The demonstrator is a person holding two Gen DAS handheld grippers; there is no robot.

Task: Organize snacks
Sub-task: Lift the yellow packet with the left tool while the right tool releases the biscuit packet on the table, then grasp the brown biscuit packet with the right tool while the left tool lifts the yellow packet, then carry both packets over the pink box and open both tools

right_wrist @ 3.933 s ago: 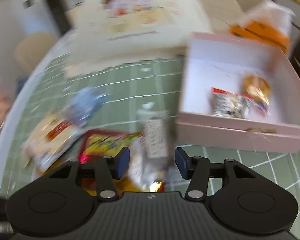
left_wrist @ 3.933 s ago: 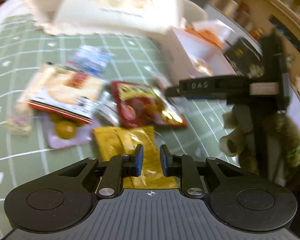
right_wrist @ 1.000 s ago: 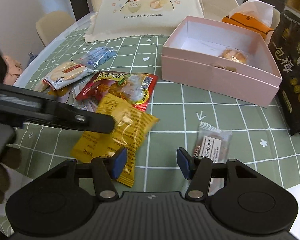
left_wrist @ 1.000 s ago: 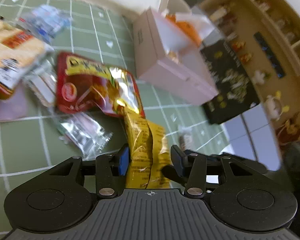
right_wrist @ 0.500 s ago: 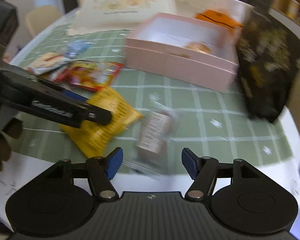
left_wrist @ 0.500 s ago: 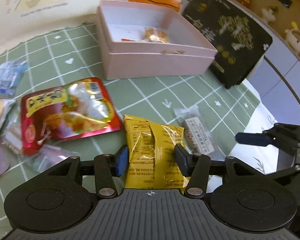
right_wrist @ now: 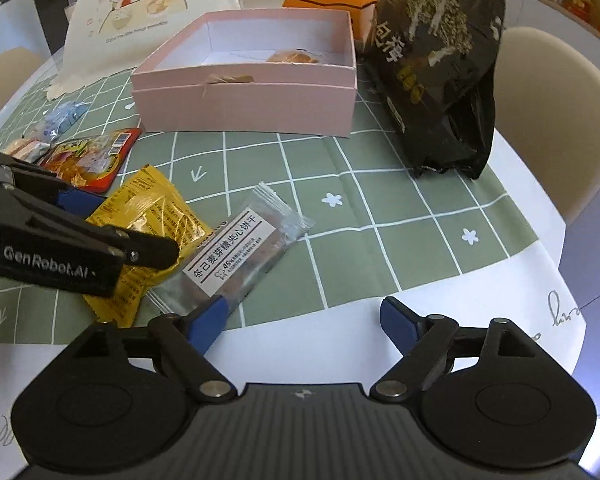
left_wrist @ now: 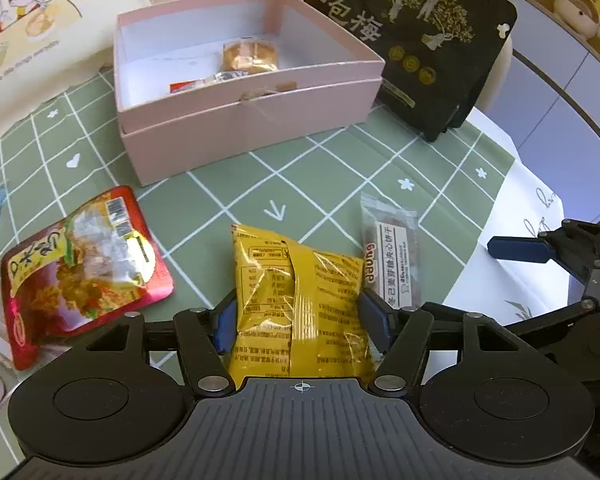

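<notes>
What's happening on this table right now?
A person with a gripper in each hand is sorting snacks into the pink box, which already holds a couple of small packets. The left gripper straddles the yellow packet lying on the green cloth, its jaws opening. The right gripper is also opening, nothing between its fingers; the clear-wrapped biscuit bar lies just ahead to its left. A red pouch waits nearby.

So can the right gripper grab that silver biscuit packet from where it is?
Probably yes. The right gripper is opening with nothing between its fingers, and the biscuit packet lies flat just ahead by its left finger. The yellow packet beside it touches one edge only.
</notes>
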